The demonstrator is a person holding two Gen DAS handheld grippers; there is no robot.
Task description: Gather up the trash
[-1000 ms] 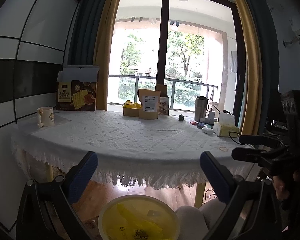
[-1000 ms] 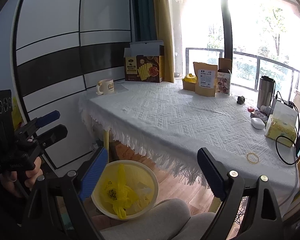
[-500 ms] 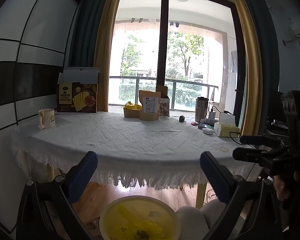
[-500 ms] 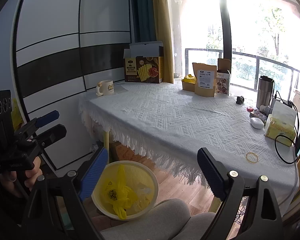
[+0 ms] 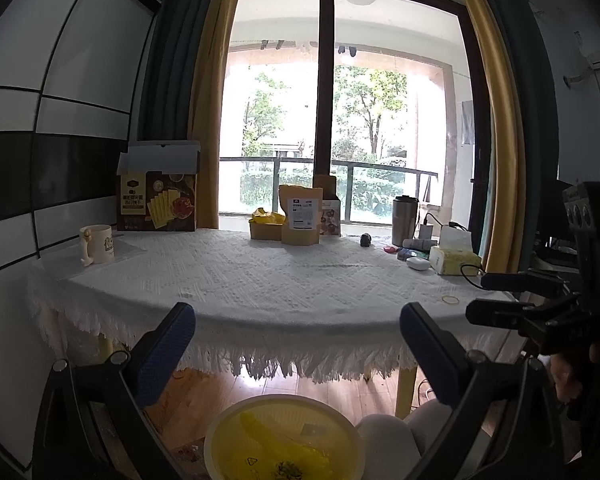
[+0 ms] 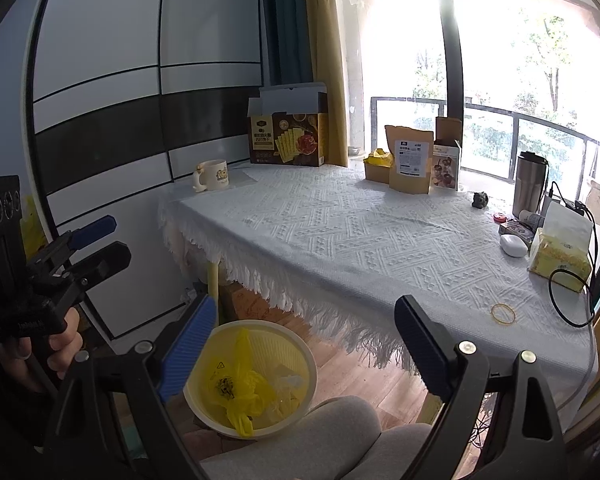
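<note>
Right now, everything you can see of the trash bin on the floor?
The trash bin is a round, pale cream basket, plastic by its look, with ribbed or slotted walls, open-topped and upright. It stands on the wooden floor in front of the table's fringed edge, beside a yellow table leg. A yellow bag with a printed symbol lies loosely inside, along with pale crumpled scraps and a small dark clump. Neither gripper's fingers touch it.

Home living or dining room: lace-clothed bench (image 5: pixel 260 280) by a curtained balcony door (image 5: pixel 324 112), with mug (image 5: pixel 98 242), snack box (image 5: pixel 158 204), tissue pack (image 5: pixel 454 258), wood floor (image 5: pixel 320 388), lined wastebasket (image 6: pixel 260 376).
</note>
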